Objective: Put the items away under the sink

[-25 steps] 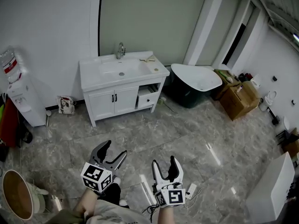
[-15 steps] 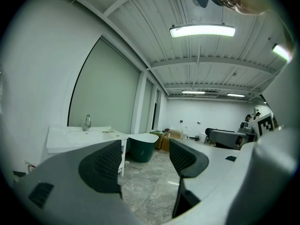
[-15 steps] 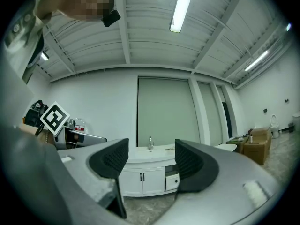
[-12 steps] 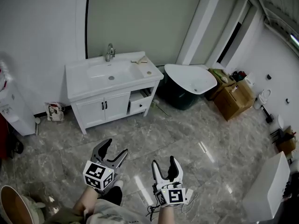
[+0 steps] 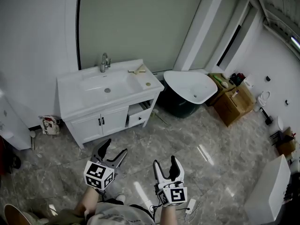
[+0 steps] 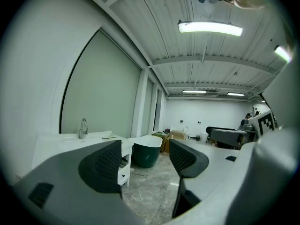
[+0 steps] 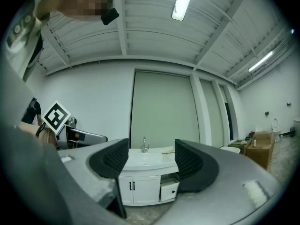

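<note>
In the bathroom, the sink (image 5: pixel 93 84) stood upper left, well apart. Left gripper (image 5: pixel 115 147) and right gripper (image 5: pixel 165 162), lower centre, were released, empty; approaching squarely first seemed wise.

Two small items (image 5: pixel 139 70) on the white vanity (image 5: pixel 70 93), upper centre of the head view, are too small to identify, its shut doors (image 5: pixel 101 122) hide whatever lies behind them, and a brown round rim (image 5: pixel 11 213) is cut off at the lower-left corner.
</note>
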### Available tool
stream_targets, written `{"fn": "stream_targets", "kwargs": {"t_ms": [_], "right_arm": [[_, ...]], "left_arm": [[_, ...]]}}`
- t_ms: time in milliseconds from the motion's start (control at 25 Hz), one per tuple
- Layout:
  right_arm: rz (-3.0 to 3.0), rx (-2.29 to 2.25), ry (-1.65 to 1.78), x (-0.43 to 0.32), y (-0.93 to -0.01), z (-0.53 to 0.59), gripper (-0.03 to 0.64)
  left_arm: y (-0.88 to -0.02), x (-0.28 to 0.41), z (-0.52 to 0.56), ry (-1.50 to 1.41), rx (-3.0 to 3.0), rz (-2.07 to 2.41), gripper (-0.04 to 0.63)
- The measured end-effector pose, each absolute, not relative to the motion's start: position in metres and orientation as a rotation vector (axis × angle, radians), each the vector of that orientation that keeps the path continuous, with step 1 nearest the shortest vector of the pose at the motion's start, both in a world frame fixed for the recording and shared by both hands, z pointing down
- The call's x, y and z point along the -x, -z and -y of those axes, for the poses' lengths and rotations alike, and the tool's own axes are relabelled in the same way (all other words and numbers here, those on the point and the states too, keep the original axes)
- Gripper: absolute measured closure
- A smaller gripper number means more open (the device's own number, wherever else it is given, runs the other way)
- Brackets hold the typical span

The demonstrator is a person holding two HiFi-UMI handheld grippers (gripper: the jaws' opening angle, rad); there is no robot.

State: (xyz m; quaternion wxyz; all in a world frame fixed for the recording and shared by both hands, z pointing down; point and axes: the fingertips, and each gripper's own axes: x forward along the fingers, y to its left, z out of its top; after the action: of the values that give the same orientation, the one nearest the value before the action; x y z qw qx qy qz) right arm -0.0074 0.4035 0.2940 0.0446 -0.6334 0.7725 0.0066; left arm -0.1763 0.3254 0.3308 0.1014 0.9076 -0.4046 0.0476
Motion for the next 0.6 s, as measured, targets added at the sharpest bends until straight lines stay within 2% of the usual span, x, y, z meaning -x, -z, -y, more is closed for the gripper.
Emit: {"fn": "stream_targets", "kwargs": {"t_ms": [600], "right_arm": [[-2.472, 1.886, 0.076, -0.018, -0.332, -0.297, 0.317]], "left_arm": [[-0.373, 0.174, -0.244, -0.189, -2.569, 1.226, 0.291]]}}
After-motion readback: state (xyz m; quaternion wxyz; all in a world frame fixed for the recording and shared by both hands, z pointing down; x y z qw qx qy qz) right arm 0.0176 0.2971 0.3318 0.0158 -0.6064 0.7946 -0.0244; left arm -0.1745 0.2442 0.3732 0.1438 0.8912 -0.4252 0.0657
